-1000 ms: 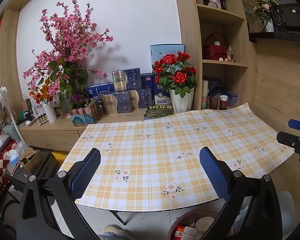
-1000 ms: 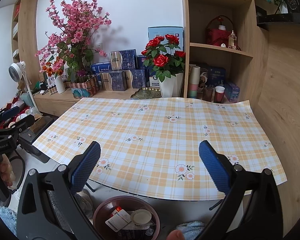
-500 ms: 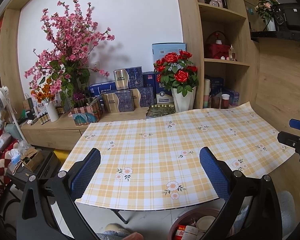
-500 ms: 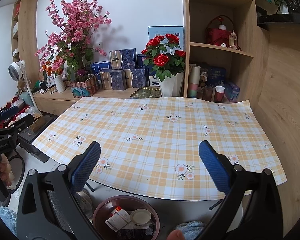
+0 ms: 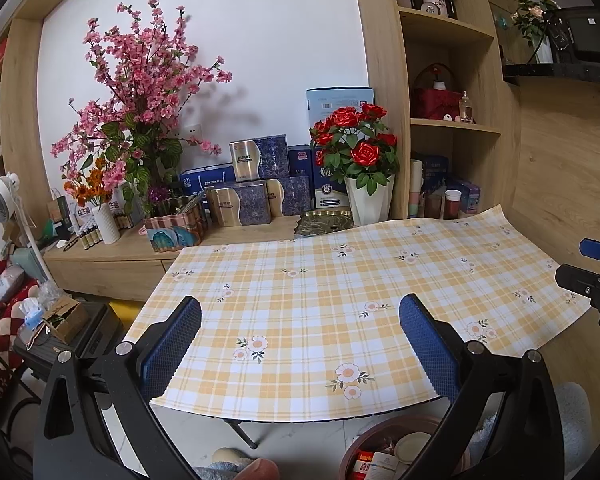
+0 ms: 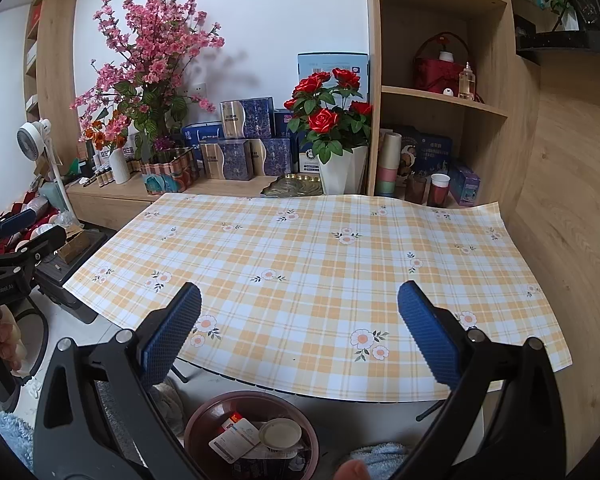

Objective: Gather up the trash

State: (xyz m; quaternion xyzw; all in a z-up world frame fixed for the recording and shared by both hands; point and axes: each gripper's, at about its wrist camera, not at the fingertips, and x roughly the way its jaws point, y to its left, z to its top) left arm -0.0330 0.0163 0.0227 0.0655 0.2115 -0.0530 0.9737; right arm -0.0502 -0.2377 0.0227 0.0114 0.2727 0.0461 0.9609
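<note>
Grippers idle above cleared worktop.
I read the left gripper and right gripper both spread wide, holding nothing. The checked worktop ahead shows no litter; collected trash lies in the round bin on the floor below its near edge, nearer my right gripper, with free room above.

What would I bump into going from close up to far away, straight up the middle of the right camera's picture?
Trash bin with wrappers on the floor → checked tablecloth → golden leaf-shaped tray → white pot of red roses → tall blue box against the wall.
</note>
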